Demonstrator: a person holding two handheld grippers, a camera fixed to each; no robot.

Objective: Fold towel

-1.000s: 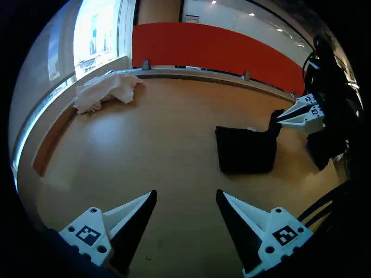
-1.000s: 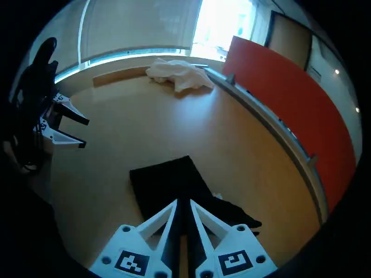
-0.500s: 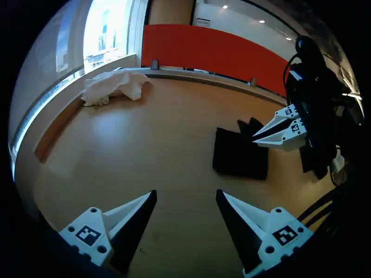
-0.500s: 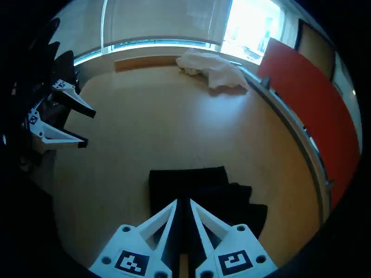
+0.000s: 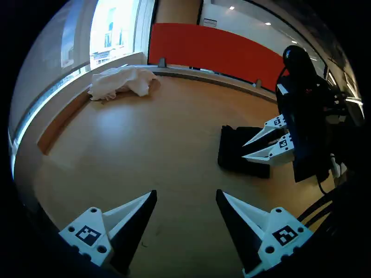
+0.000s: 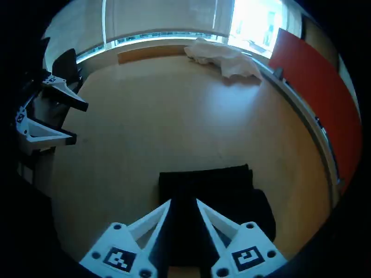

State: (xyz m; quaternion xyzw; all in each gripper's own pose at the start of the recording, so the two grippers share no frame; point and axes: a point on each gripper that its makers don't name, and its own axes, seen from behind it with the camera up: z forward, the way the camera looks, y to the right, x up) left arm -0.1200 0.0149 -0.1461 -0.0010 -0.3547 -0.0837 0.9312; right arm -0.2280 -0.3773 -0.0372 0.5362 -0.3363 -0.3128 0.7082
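Observation:
A black towel (image 5: 237, 153) (image 6: 222, 187) lies folded in a flat stack on the wooden table (image 5: 139, 139). My right gripper (image 6: 183, 202) hovers just over its near edge, fingers parted, with the dark cloth showing in the gap. In the left gripper view the right gripper (image 5: 244, 152) sits at the towel's right side, jaws spread, held by a person in dark clothing. My left gripper (image 5: 185, 193) is open over bare table, well short of the towel. The right gripper view has the left gripper (image 6: 79, 123) far off at the left, open and holding nothing.
A crumpled white cloth (image 5: 121, 81) (image 6: 223, 57) lies at the table's far corner by the window. A red panel (image 5: 218, 46) (image 6: 335, 99) stands behind the table's raised back edge. Bare wood spreads between the two grippers.
The right gripper's fingers, pinched on the black towel before, have parted. The lifted flap now lies flat on the stack. The left gripper stayed open.

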